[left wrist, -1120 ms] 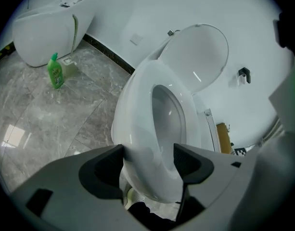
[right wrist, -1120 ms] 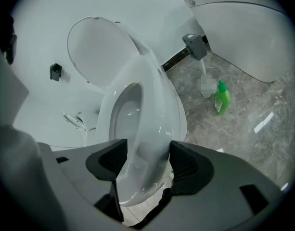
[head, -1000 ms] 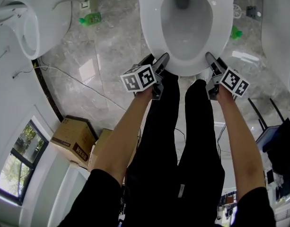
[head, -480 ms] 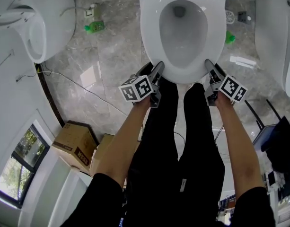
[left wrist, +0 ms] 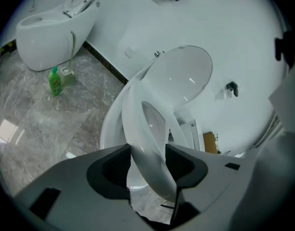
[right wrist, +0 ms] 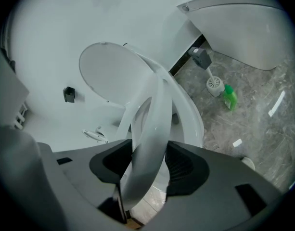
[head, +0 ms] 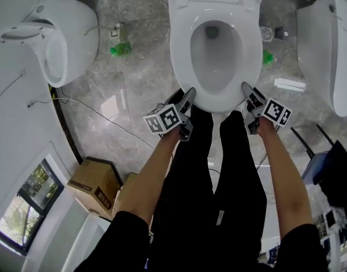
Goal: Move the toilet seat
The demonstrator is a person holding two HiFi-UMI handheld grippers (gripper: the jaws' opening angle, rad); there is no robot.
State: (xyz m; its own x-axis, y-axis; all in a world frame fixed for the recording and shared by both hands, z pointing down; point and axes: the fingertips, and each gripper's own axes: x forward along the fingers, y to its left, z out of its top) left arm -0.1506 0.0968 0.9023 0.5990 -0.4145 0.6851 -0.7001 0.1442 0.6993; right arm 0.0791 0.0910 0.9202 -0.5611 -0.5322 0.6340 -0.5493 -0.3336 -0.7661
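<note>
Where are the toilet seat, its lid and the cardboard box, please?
toilet seat (left wrist: 150, 169), left gripper view, its front rim.
lid (left wrist: 185, 78), left gripper view, middle of its inner face.
cardboard box (head: 95, 183), head view, its top face.

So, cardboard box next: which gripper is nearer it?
Left. Left gripper grips the toilet seat, up-right of the box; right gripper, jaws just closing on it, beyond the legs.

The left gripper (head: 187, 98) and right gripper (head: 248, 93) closed their jaws on the toilet seat (head: 181, 44) and lifted its front edge off the bowl (head: 216, 61).
</note>
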